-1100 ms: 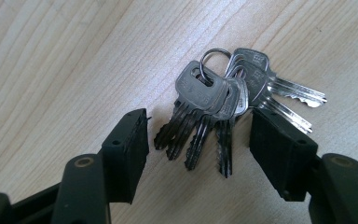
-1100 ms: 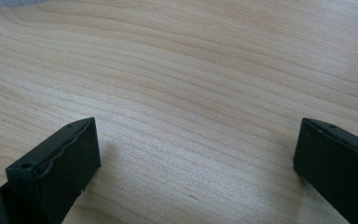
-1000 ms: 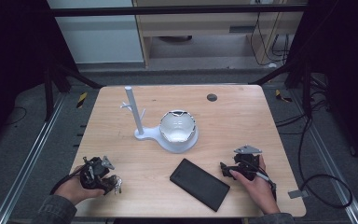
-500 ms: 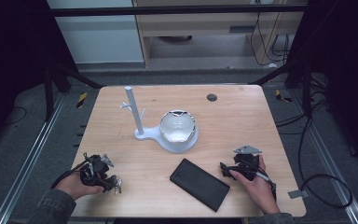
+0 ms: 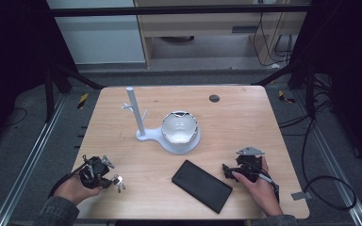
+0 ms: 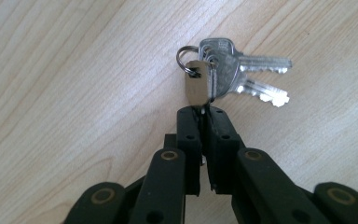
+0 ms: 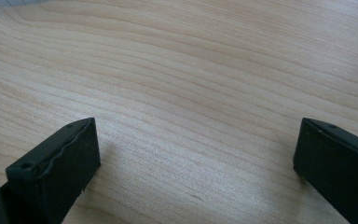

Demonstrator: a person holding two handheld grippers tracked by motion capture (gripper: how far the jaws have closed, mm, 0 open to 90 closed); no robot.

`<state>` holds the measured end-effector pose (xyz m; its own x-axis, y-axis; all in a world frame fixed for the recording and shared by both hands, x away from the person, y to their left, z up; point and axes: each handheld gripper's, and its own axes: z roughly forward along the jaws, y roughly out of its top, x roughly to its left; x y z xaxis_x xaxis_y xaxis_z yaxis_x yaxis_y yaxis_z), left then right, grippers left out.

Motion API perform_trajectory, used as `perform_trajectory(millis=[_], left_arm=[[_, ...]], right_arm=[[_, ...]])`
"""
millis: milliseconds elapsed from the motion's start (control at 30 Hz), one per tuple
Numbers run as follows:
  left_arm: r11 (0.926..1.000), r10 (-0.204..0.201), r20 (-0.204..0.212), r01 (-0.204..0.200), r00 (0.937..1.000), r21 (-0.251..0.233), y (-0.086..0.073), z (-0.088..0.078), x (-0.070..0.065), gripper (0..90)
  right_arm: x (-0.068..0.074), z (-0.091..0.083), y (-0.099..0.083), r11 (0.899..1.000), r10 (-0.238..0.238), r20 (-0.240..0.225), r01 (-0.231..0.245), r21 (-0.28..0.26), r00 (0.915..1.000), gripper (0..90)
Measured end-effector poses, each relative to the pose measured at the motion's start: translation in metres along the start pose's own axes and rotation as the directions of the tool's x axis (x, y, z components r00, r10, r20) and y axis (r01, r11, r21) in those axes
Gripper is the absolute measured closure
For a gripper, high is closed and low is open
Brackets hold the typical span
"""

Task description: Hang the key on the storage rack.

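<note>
A bunch of silver keys [image 6: 223, 74] on a ring lies on the wooden table [image 5: 245, 122] near its front left corner. My left gripper [image 6: 204, 112] has just been closing, and its jaws now pinch a flat metal piece of the bunch [image 6: 198, 88]. In the high view the left gripper [image 5: 109, 180] sits right beside the keys [image 5: 118, 183], held by a hand. My right gripper [image 7: 196, 140] stands wide open over bare wood with nothing between its jaws. The high view has the right gripper [image 5: 227, 170] at the front right, just right of a black flat slab [image 5: 201, 185].
A white stand with an upright post [image 5: 135, 113] and a round bowl-like dish [image 5: 180, 129] occupies the table's middle. A small dark round spot [image 5: 214, 98] lies near the far edge. A cable [image 5: 325, 188] trails off the table's right side.
The left gripper's jaws have drawn together at the keys. Both hands stay in the same places, and the keys, slab and stand have not shifted.
</note>
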<state>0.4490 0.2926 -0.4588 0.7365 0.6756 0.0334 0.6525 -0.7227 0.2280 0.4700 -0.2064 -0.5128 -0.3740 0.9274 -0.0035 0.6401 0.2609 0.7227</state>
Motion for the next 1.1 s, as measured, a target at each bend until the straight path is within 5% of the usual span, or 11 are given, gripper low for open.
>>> perform_trajectory(millis=[433, 1100], left_arm=[[0.999, -0.042, -0.015, 0.041, 0.999, -0.019, -0.004, -0.009, 0.003, 85.5], [0.9928, -0.055, -0.074, 0.047, 0.9957, -0.11, 0.028, -0.09, 0.021, 85.6]], right_arm=[[0.0, 0.0, 0.0, 1.0, 0.0, -0.001, 0.0, 0.0, 1.0, 0.6], [0.0, 0.0, 0.0, 1.0, -0.002, 0.001, 0.002, -0.001, 1.0, 0.6]])
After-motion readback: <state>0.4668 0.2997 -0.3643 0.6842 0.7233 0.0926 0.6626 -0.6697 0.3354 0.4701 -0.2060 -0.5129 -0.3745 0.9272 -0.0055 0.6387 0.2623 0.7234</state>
